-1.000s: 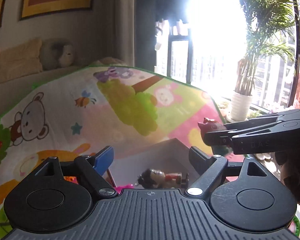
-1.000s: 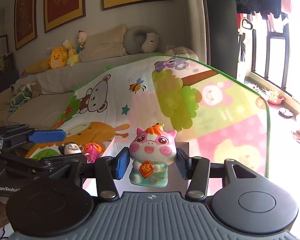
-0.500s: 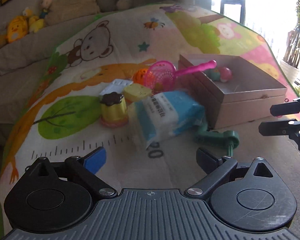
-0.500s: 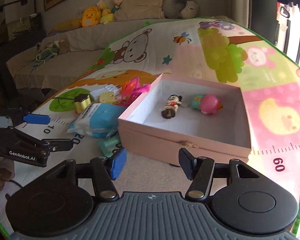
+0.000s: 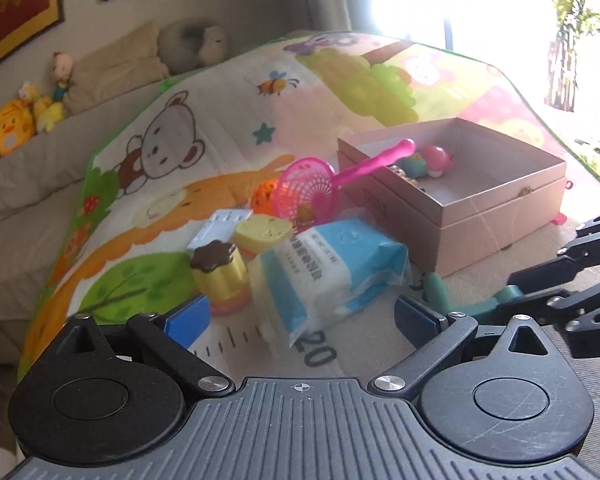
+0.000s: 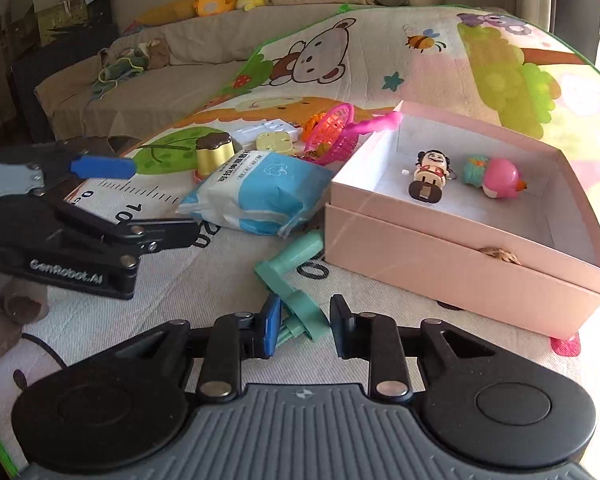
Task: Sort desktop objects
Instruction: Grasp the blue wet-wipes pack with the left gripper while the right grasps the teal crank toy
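Right gripper [image 6: 304, 322]: jaws part-open around the teal crank toy [image 6: 296, 280], not visibly clamped; half a second ago they stood wider and empty. Left gripper [image 5: 300, 316]: jaws wide apart, empty, now nearer the tissue pack [image 5: 324, 276] at 12 o'clock. Pink box [image 6: 452, 268] at 1 o'clock. Only the right view shows the figurine [image 6: 428, 176] inside the box.

The left wrist view looks low across the mat [image 5: 220, 128] toward the sofa and window, close behind the tissue pack [image 5: 324, 276]. The right wrist view sits nearer the mat, facing the sofa, with the box [image 6: 460, 264] close on its right. Both share pack, box and net [image 6: 336, 132].
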The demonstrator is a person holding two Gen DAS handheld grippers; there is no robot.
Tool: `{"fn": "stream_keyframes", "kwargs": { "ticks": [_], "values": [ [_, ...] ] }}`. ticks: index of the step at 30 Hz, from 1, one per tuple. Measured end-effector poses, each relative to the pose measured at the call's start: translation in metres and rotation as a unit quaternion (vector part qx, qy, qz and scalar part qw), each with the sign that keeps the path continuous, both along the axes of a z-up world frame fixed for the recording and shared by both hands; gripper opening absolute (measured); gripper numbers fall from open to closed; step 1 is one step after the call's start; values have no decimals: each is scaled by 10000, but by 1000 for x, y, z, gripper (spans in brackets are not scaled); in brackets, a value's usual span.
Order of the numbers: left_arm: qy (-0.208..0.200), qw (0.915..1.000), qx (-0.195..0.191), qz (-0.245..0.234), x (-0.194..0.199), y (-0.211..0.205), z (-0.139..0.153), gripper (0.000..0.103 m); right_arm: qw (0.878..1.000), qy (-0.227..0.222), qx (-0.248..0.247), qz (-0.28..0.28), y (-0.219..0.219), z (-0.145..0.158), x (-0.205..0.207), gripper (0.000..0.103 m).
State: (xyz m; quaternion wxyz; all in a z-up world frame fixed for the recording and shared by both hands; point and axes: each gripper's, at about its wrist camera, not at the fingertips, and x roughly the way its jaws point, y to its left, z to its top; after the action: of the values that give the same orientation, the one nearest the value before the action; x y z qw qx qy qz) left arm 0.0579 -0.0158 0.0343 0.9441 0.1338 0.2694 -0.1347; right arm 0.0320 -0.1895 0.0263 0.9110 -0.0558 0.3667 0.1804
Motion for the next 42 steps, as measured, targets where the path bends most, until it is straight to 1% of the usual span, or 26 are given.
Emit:
{"fn": "stream_keyframes", "kwargs": {
  "ticks": [2,4,6,7,9,11,13,16,18,19,22,24,25,27,28,31,32,34,35,36,38,40,42],
  "values": [
    [-178,9993,272,-199,15,-11,-1,101,9998,-28,-55,-201,-17,1,-14,26],
    [-199,9982,394,-408,35,-19,-4,102,9987,-43,-43,-507,-35,2,-24,26],
    [-10,9979,374,-537,54,-23,-10,102,9964,1,98,-842,-56,3,-31,26],
    [157,9976,327,-591,64,-23,-14,102,9947,8,192,-1013,-66,3,-33,26],
    [520,9958,158,-743,76,-23,-20,102,9910,-8,327,-1297,-81,2,-39,32],
    [883,9923,-65,-870,79,-21,-25,102,9880,-35,399,-1492,-91,1,-42,49],
    [1012,9908,-151,-886,69,-20,-26,102,9860,-70,430,-1612,-97,-2,-44,55],
    [1122,9861,-222,-1207,39,-18,-23,103,9853,-70,489,-1633,-100,-6,-42,58],
    [1094,9846,-257,-1342,22,-18,-21,103,9859,-74,489,-1598,-99,-9,-39,61],
    [1069,9853,-262,-1310,17,-18,-20,103,9861,-72,478,-1589,-98,-11,-37,63],
    [881,9921,-147,-882,17,-23,-17,103,9864,-84,423,-1584,-91,-16,-32,66],
    [665,9958,46,-628,26,-29,-17,103,9878,-145,332,-1515,-85,-17,-32,66],
    [577,9966,135,-576,30,-32,-17,103,9885,-173,302,-1469,-82,-16,-33,66],
    [450,9965,322,-628,41,-39,-18,103,9904,-265,176,-1346,-77,-13,-37,66],
    [461,9960,363,-675,45,-42,-19,103,9910,-310,124,-1293,-75,-12,-39,68],
    [575,9948,319,-784,49,-48,-22,103,9918,-450,60,-1195,-74,-3,-44,74],
    [607,9948,284,-765,48,-49,-24,101,9916,-499,53,-1192,-76,1,-45,77],
    [683,9952,268,-648,44,-51,-27,85,9907,-609,12,-1216,-78,6,-45,79],
    [697,9955,310,-569,41,-52,-28,73,9905,-647,-3,-1213,-78,7,-46,79],
    [710,9957,276,-536,38,-51,-29,68,9906,-665,-8,-1194,-78,7,-45,80],
    [757,9960,191,-443,29,-47,-28,63,9915,-643,-11,-1135,-77,5,-43,80],
    [813,9959,183,-340,20,-44,-26,62,9926,-591,-24,-1065,-73,2,-38,80],
    [921,9955,83,-221,8,-36,-24,62,9938,-513,-33,-984,-68,0,-33,80]
  ]
}}
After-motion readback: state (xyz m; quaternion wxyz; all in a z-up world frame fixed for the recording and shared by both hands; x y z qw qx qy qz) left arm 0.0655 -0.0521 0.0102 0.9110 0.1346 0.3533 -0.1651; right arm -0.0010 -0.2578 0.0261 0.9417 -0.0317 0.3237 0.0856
